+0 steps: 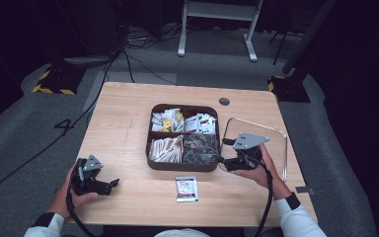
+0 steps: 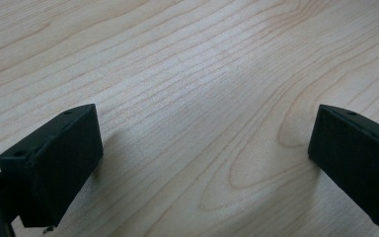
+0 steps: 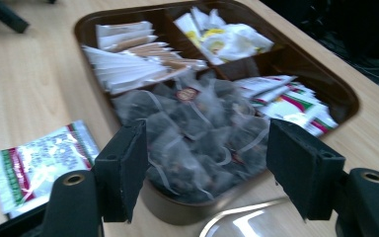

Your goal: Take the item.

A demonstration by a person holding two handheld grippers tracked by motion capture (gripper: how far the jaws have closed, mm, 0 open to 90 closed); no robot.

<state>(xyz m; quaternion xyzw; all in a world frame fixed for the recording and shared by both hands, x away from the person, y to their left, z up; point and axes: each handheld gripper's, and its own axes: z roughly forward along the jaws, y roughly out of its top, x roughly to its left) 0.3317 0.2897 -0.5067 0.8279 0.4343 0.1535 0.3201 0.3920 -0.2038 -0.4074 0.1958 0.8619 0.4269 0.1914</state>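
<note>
A dark brown tray [image 1: 182, 166] with several compartments sits mid-table. My right gripper [image 1: 224, 151] hovers at its right front corner, jaws open and empty. In the right gripper view this gripper [image 3: 207, 168] points over the heap of dark pyramid tea bags [image 3: 197, 128], with nothing between its pads. A loose white packet with red and green print [image 1: 186, 188] lies flat in front of the tray, and shows as the packet [image 3: 34, 163] at left. My left gripper [image 1: 111, 183] rests near the table's front left; its jaws [image 2: 202, 158] stand wide open over bare wood.
The tray also holds pale paper sticks [image 1: 166, 148], yellow-and-white sachets [image 1: 167, 121] and white printed packets [image 1: 200, 122]. A clear lid [image 1: 276, 136] lies right of the tray, under my right hand. A cable grommet [image 1: 224, 101] sits at the back.
</note>
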